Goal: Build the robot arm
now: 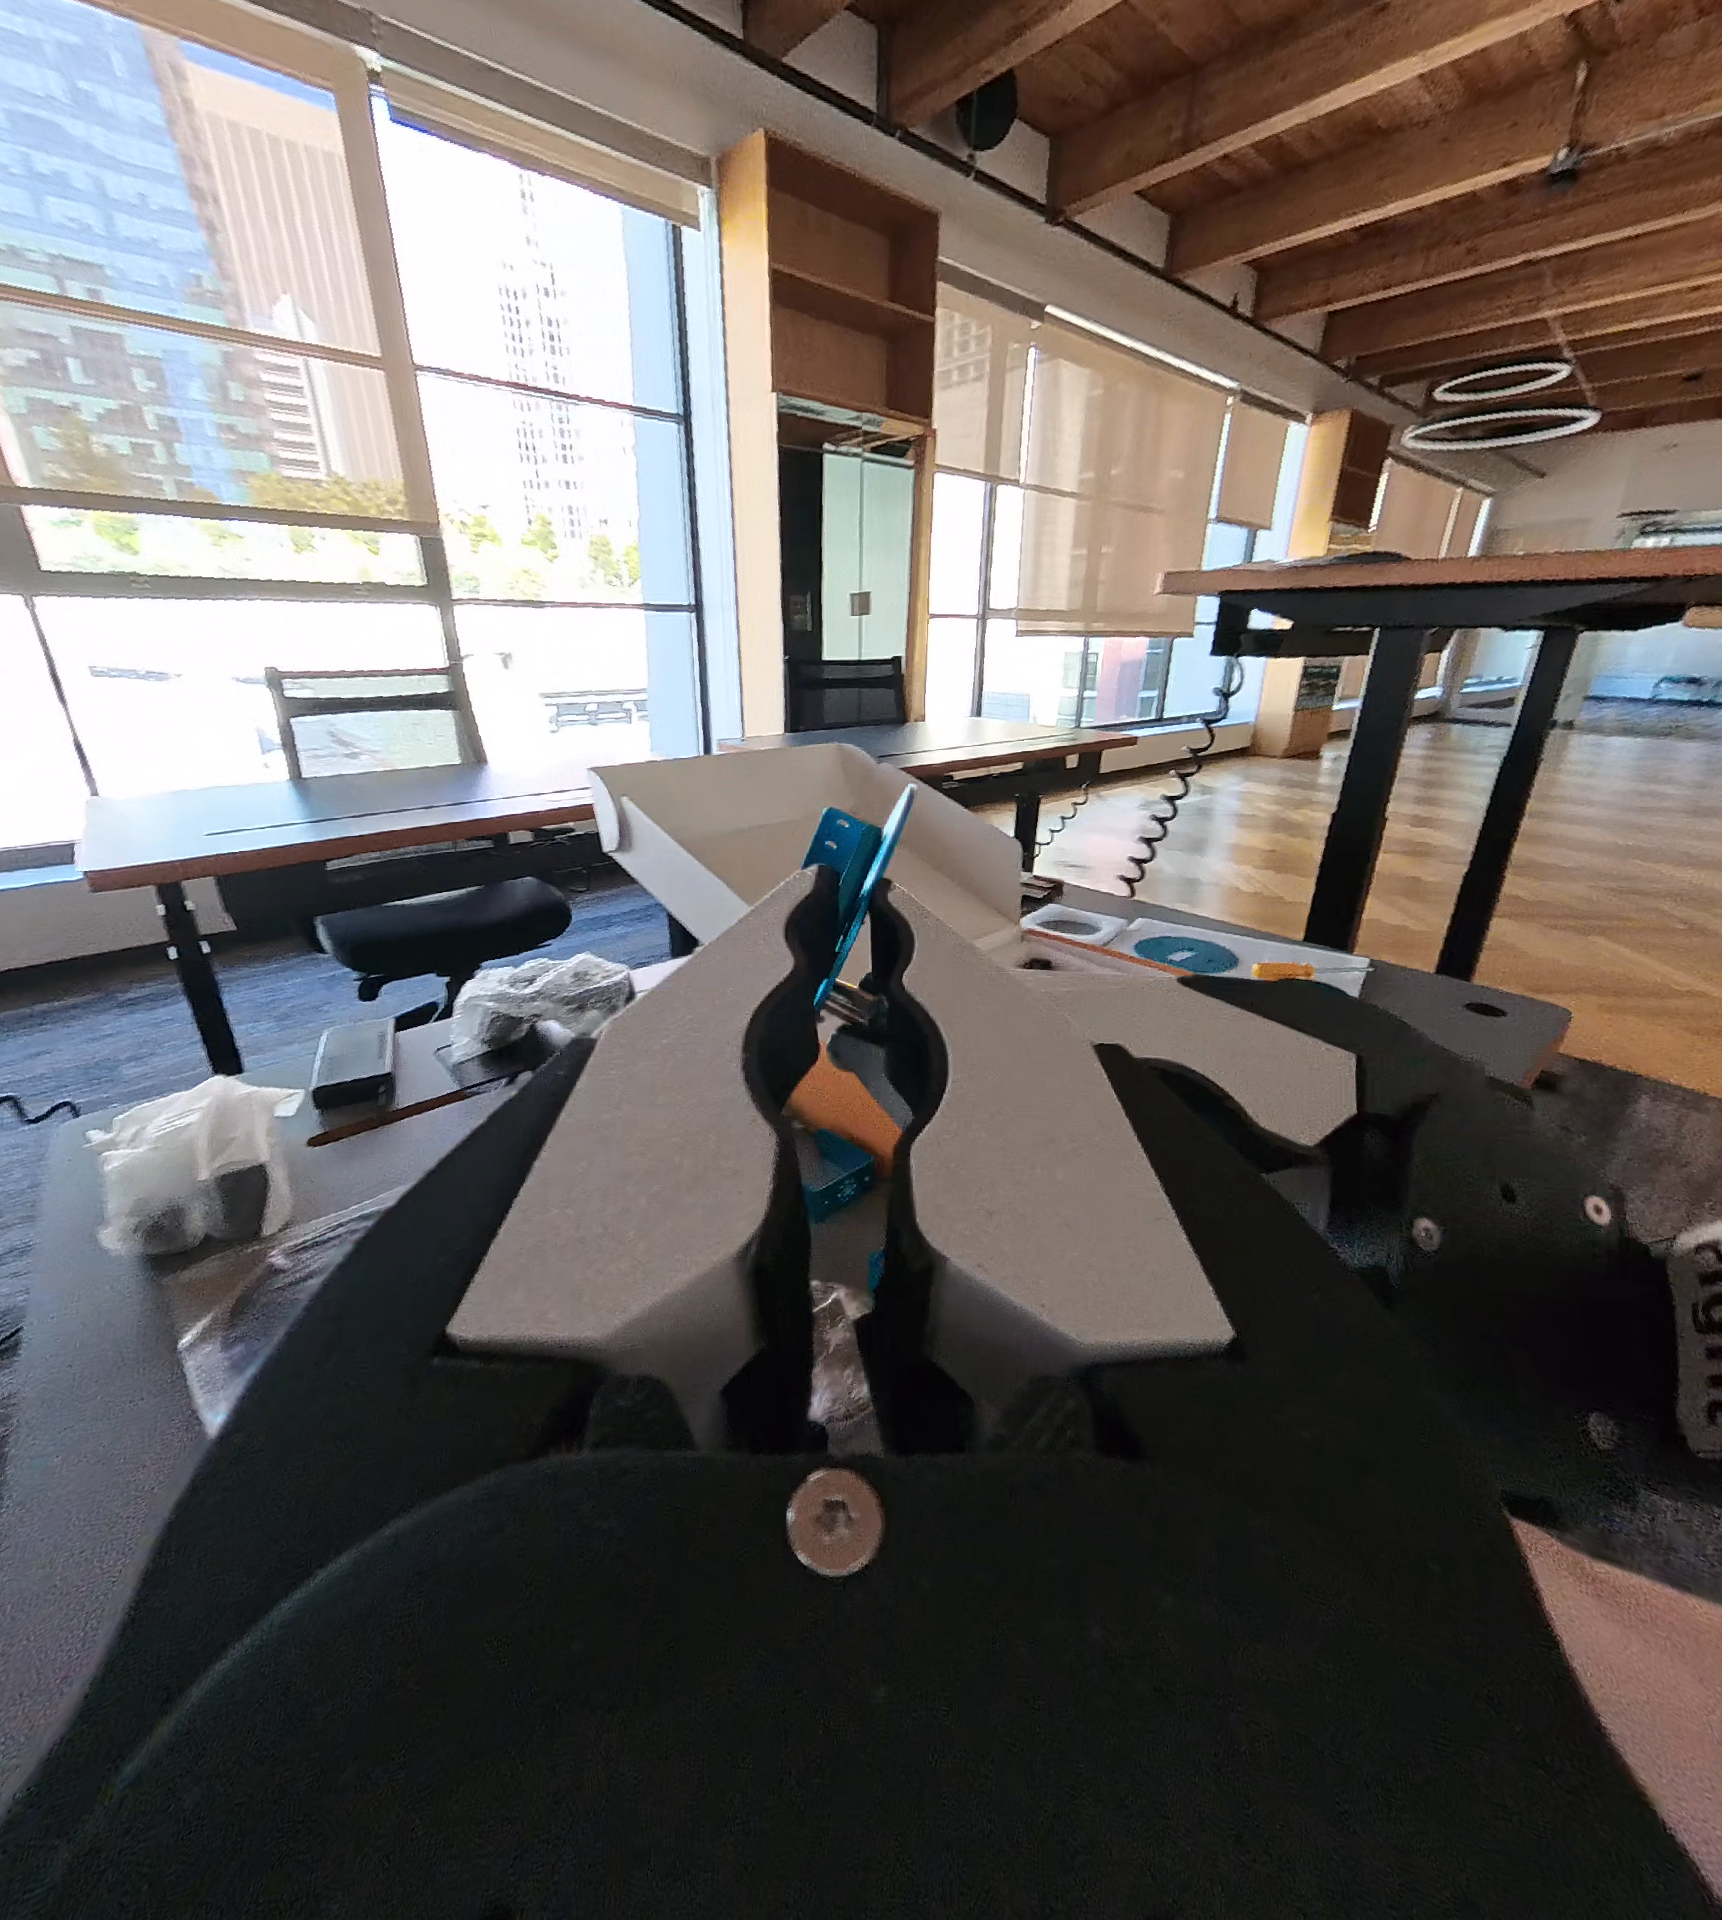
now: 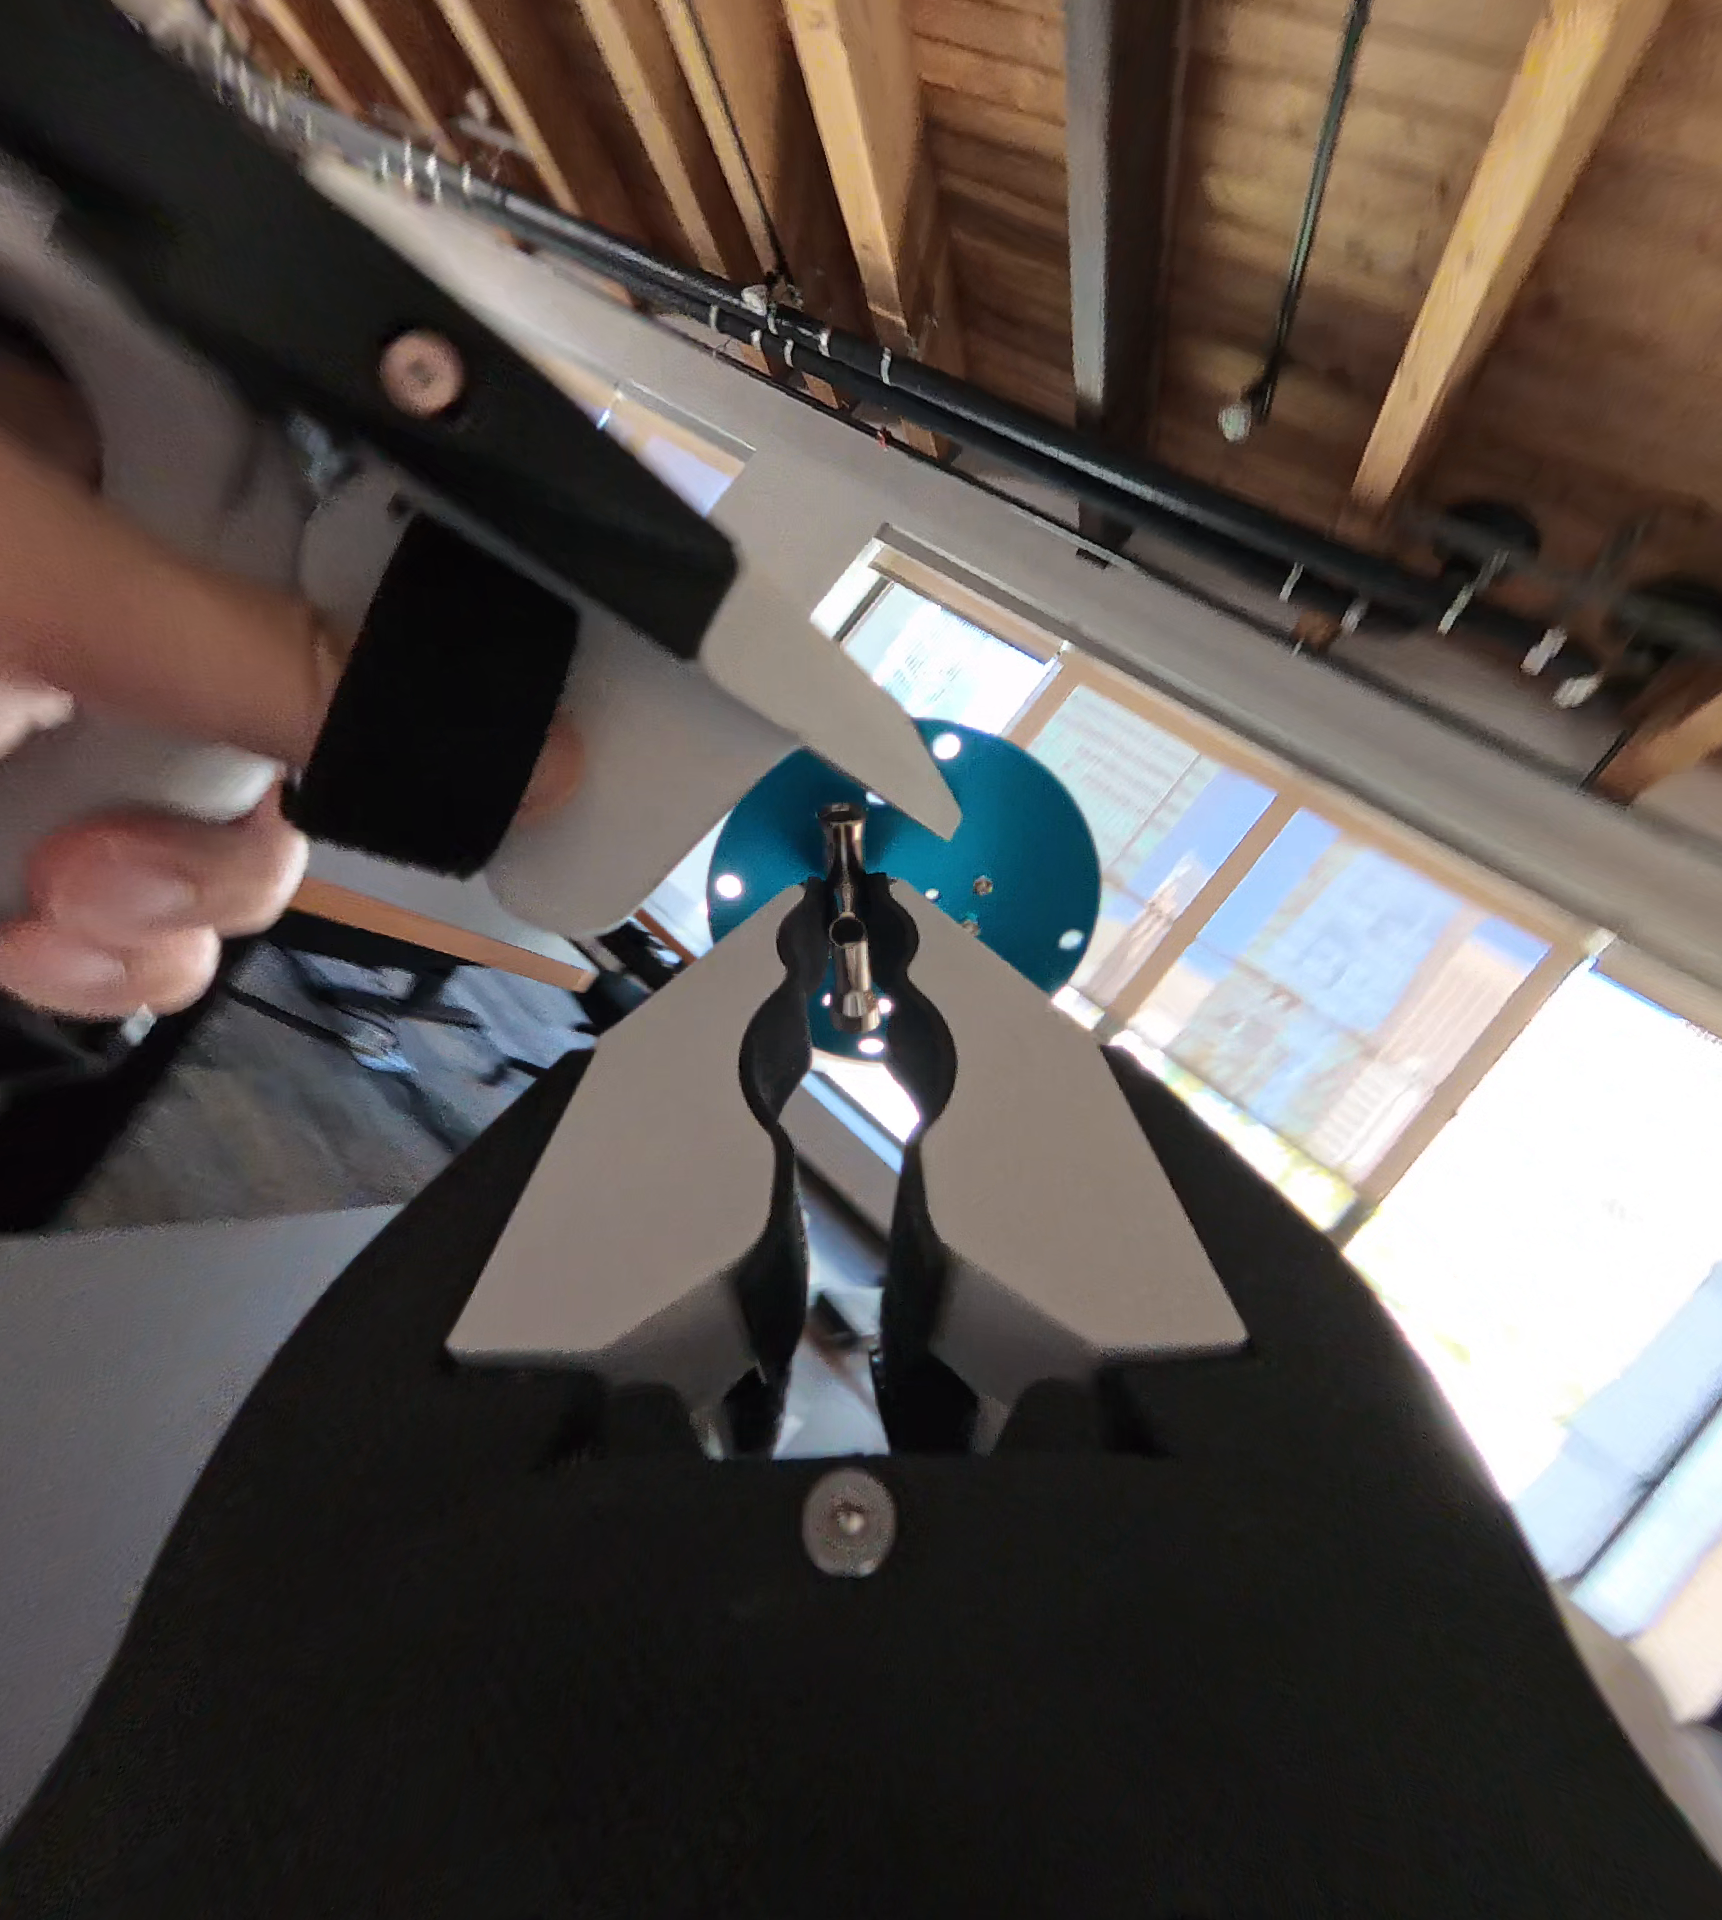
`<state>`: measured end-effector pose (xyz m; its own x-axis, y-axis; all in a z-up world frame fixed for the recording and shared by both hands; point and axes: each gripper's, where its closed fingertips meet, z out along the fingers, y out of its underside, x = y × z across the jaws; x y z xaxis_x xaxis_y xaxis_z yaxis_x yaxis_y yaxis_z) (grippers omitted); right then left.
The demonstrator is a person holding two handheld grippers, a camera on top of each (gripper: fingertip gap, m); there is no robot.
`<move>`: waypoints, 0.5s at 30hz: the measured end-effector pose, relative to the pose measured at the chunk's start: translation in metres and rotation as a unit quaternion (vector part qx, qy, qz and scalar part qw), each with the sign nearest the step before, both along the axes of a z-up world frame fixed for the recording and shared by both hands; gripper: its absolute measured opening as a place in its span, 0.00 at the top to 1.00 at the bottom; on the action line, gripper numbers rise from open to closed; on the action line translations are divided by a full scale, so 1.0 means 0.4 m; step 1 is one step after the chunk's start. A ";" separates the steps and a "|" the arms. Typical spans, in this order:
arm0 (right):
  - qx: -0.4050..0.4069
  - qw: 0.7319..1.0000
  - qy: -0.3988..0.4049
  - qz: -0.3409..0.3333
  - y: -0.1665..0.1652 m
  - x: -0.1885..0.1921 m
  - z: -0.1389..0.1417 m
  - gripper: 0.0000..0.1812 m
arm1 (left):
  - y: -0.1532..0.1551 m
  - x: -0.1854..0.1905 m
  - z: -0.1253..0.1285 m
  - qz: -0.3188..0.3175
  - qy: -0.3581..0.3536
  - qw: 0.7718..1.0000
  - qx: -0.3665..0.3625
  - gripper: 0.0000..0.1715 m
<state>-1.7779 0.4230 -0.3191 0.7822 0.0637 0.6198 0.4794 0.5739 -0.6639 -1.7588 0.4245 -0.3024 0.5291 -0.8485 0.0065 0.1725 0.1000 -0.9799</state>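
Note:
My left gripper (image 1: 841, 894) is shut on the rim of a blue round metal disc (image 1: 883, 862), held edge-on above the table. A blue bracket (image 1: 841, 1184) and an orange part (image 1: 836, 1107) show between its fingers, lower down. In the right wrist view the disc (image 2: 1002, 862) faces me, full of holes, with the left gripper (image 2: 924, 800) and a person's hand (image 2: 109, 904) on its left. My right gripper (image 2: 846, 904) is shut on a silver T-shaped metal tool (image 2: 844, 935) whose tip meets the disc's centre. The right gripper's black body (image 1: 1408, 1174) shows at the right of the left wrist view.
An open white box (image 1: 784, 821) stands behind the disc. Beside it a tray (image 1: 1075, 925) holds another blue disc (image 1: 1189, 951) and an orange-handled screwdriver (image 1: 1288, 971). Plastic bags (image 1: 192, 1174), a black pack (image 1: 353, 1060), desks, a chair (image 1: 441, 920) and a raised desk (image 1: 1459, 582) surround them. Only a small space, under 4 cm, lies between the two pairs of fingers.

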 end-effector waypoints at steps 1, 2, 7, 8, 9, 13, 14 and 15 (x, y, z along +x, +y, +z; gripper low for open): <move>-0.025 0.999 0.041 0.018 0.002 0.018 -0.005 0.97 | 0.001 0.017 -0.004 -0.007 -0.003 1.000 0.001 0.97; -0.052 0.993 0.092 0.044 0.003 0.036 -0.012 0.97 | 0.001 0.035 -0.010 -0.014 -0.006 1.000 0.002 0.98; -0.069 0.985 0.147 0.066 -0.006 0.101 -0.040 0.97 | -0.006 0.092 -0.039 -0.040 -0.034 0.999 0.004 0.98; -0.033 0.995 0.096 0.025 -0.014 0.110 -0.042 0.97 | -0.011 0.099 -0.042 -0.044 -0.037 0.998 0.004 0.98; -0.005 0.999 0.040 -0.021 -0.018 0.116 -0.047 0.96 | -0.014 0.106 -0.048 -0.045 -0.035 0.998 0.004 0.98; 0.021 0.994 -0.035 -0.102 -0.039 0.155 -0.064 0.97 | -0.042 0.144 -0.065 -0.066 -0.042 0.997 0.018 0.98; 0.006 0.996 -0.006 -0.088 -0.045 0.168 -0.068 0.97 | -0.050 0.155 -0.067 -0.076 -0.048 0.996 0.020 0.98; -0.018 0.997 0.040 -0.059 -0.049 0.181 -0.073 0.97 | -0.056 0.166 -0.071 -0.084 -0.054 0.995 0.025 0.98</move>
<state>-1.7054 0.4033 -0.3482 0.8319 -0.0113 0.5548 0.4878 0.4915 -0.7215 -1.6922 0.4020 -0.3309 0.3785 -0.9255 0.0115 0.2940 0.1084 -0.9496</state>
